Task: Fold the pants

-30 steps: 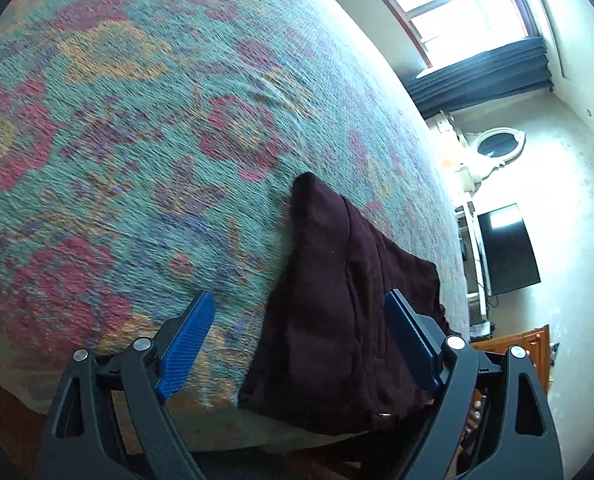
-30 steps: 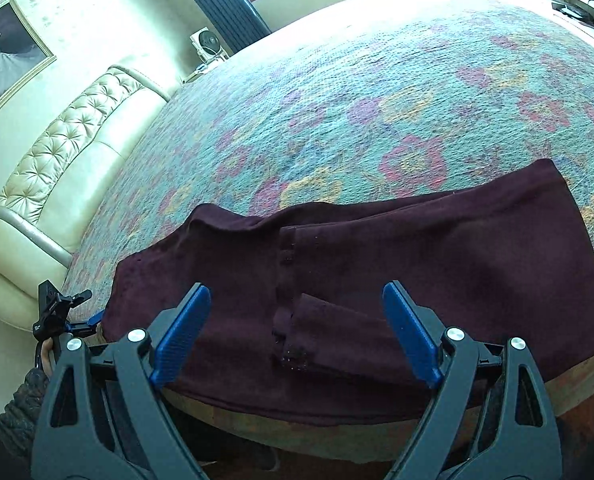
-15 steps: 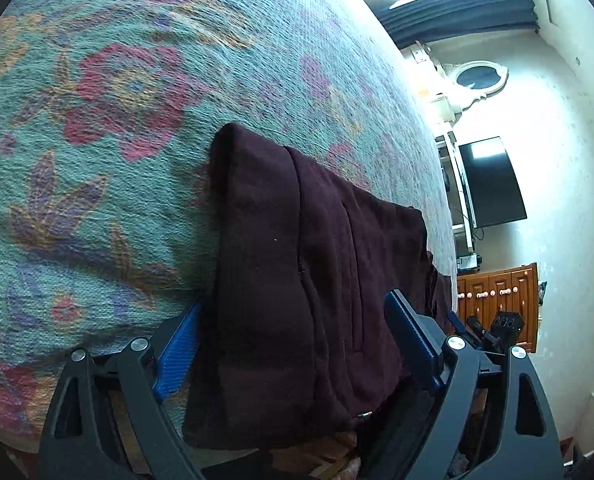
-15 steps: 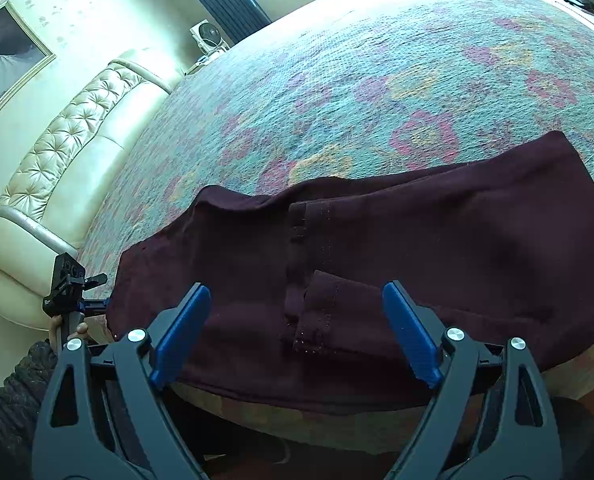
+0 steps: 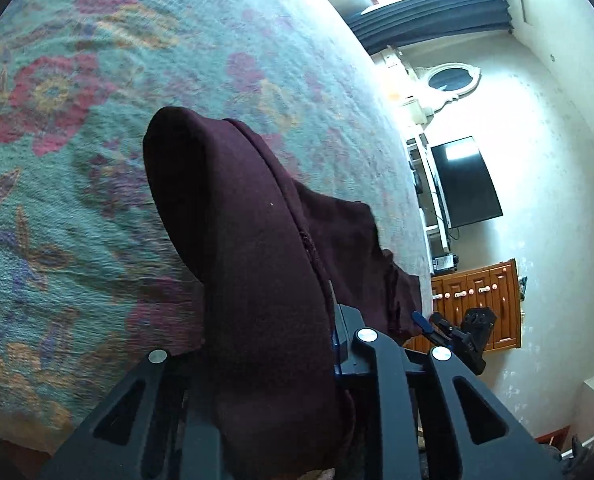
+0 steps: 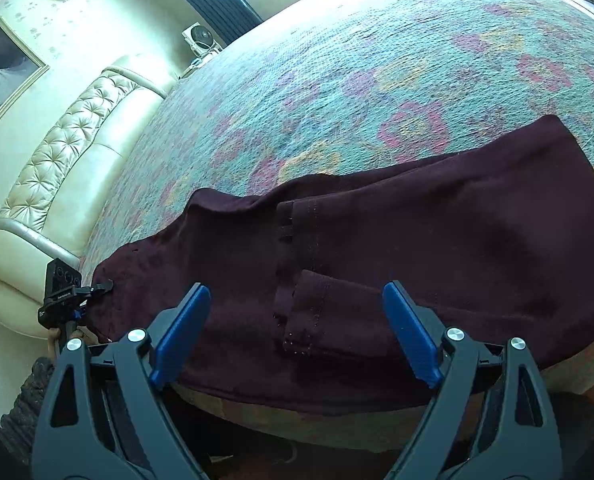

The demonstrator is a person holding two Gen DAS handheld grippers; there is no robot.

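Observation:
Dark maroon pants lie folded along the near edge of a bed with a floral cover. In the left wrist view the pants fill the space between the jaws. My left gripper is shut on one end of the cloth, which hides the blue pads. In the right wrist view that left gripper shows at the pants' left end. My right gripper is open, just in front of the bed's near edge, with a folded-over cuff between and beyond its jaws.
A cream tufted headboard stands at the left of the bed. A wall TV, a white dresser with an oval mirror and a wooden cabinet stand beyond the bed's far side. Dark curtains hang at the window.
My left gripper moved in over the pants' end and shut on the cloth. My right gripper stayed open and crept slightly closer to the pants.

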